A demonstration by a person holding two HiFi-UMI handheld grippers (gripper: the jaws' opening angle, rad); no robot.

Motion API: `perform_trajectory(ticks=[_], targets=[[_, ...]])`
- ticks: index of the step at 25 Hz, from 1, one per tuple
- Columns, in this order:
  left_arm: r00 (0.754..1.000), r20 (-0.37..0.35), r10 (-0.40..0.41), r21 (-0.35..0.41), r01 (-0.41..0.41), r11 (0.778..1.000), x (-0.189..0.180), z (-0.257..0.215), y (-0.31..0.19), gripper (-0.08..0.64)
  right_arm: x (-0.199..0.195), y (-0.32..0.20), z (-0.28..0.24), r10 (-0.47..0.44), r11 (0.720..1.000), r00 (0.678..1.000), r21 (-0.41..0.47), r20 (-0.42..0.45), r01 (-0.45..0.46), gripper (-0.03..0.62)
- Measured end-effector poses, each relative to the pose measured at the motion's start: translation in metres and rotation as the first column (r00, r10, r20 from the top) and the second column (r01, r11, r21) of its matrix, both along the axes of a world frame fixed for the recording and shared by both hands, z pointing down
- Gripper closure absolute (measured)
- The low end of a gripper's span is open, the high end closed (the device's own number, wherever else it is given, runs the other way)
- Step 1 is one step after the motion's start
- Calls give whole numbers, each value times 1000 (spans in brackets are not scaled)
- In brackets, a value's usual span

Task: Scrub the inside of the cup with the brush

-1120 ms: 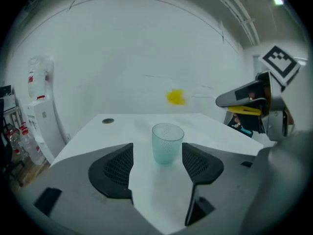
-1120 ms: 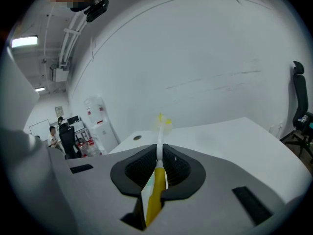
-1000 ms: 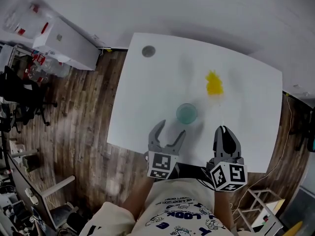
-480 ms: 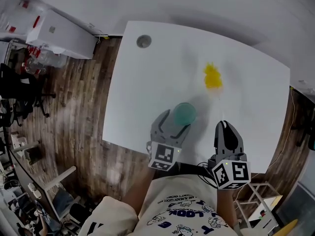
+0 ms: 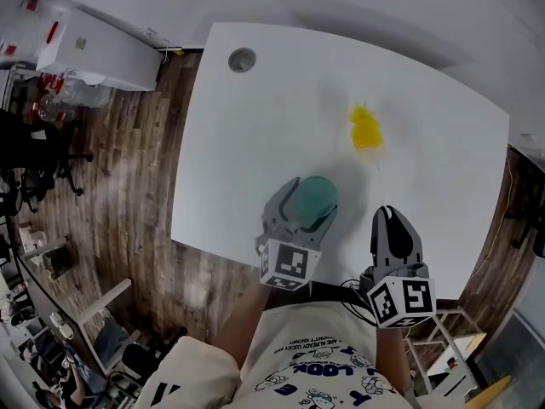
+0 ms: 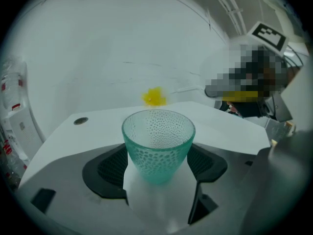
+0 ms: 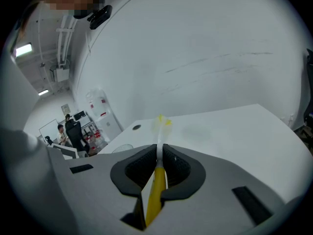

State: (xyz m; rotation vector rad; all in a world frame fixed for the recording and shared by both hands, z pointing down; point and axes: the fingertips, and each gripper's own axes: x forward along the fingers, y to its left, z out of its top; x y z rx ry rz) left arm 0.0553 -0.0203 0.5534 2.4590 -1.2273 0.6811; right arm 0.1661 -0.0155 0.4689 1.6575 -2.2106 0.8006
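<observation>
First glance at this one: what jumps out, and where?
A teal dimpled cup stands upright near the white table's front edge, between the left gripper's jaws, which have just been opening and do not press it. The right gripper is shut on a yellow-handled brush, its yellow tuft out ahead toward the table's middle.

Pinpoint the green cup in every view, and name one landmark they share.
Head view: cup just below centre of the picture.
Left gripper view: cup dead centre, standing between the open jaws.
Right gripper view: only a faint rim, low left of the jaws.
Shared landmark: the round grey plug in the table, seen in all three.
</observation>
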Motion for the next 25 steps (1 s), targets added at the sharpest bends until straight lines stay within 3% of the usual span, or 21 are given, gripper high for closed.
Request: perform_trajectory(ticks=[15, 20, 25], targets=[[999, 29, -22, 123, 18, 992, 6, -3, -23, 206, 4, -8, 10, -25, 999, 999, -22, 21, 25, 549], [999, 35, 9, 57, -11, 998, 9, -3, -20, 204, 9, -10, 9, -31, 999, 999, -22, 40, 32, 549], [1000, -1, -24, 10, 24, 1000, -3, -18, -16, 204, 3, -12, 3, -46, 999, 998, -3, 49, 47, 549]])
